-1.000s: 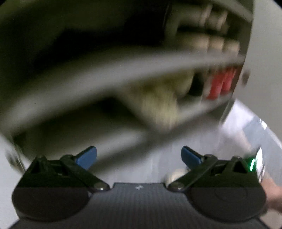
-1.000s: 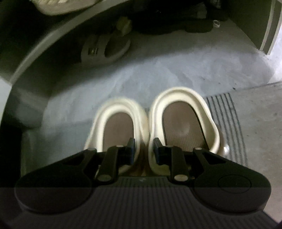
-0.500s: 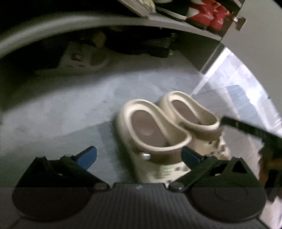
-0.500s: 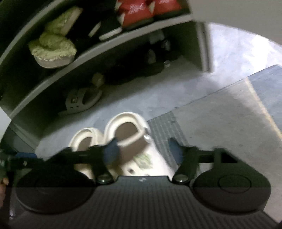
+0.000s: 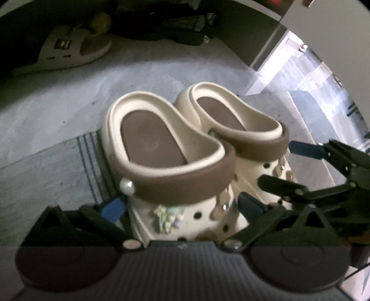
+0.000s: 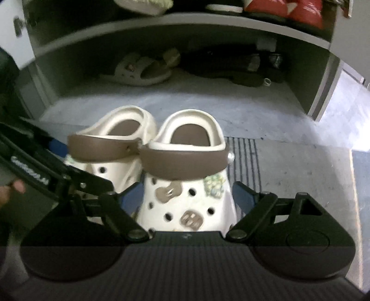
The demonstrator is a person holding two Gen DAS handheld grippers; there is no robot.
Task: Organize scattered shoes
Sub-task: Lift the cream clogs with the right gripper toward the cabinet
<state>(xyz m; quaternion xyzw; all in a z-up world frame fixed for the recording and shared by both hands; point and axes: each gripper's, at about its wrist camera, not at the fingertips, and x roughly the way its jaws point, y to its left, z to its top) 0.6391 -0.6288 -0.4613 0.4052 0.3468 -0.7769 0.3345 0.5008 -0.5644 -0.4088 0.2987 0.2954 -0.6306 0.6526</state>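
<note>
Two cream clogs with brown straps and charms stand side by side on the grey floor, toes toward me. The left clog (image 5: pixel 161 143) (image 6: pixel 111 148) has its toe between the fingers of my left gripper (image 5: pixel 180 207), which is open; the pads stand just off its sides. My right gripper (image 6: pixel 186 196) is open too and straddles the toe of the right clog (image 6: pixel 185 162) (image 5: pixel 231 115) with a small gap on each side. Each gripper shows in the other's view: the right gripper (image 5: pixel 277 164) at the right edge, the left gripper (image 6: pixel 81 166) at the left.
Behind the clogs an open shoe cabinet's lowest bay holds a grey sandal (image 6: pixel 138 69) and dark shoes (image 6: pixel 242 67). The shelf (image 6: pixel 185 20) above carries red shoes (image 6: pixel 289 11) and a fuzzy green slipper (image 6: pixel 143 4). A ribbed strip (image 6: pixel 242 157) crosses the floor. A person's fingers (image 6: pixel 9 192) hold the left gripper.
The left gripper dropped from the blurred shelves down to the clogs. The right gripper, shut over the clogs' heels a second ago, opened and swung round to the toe end.
</note>
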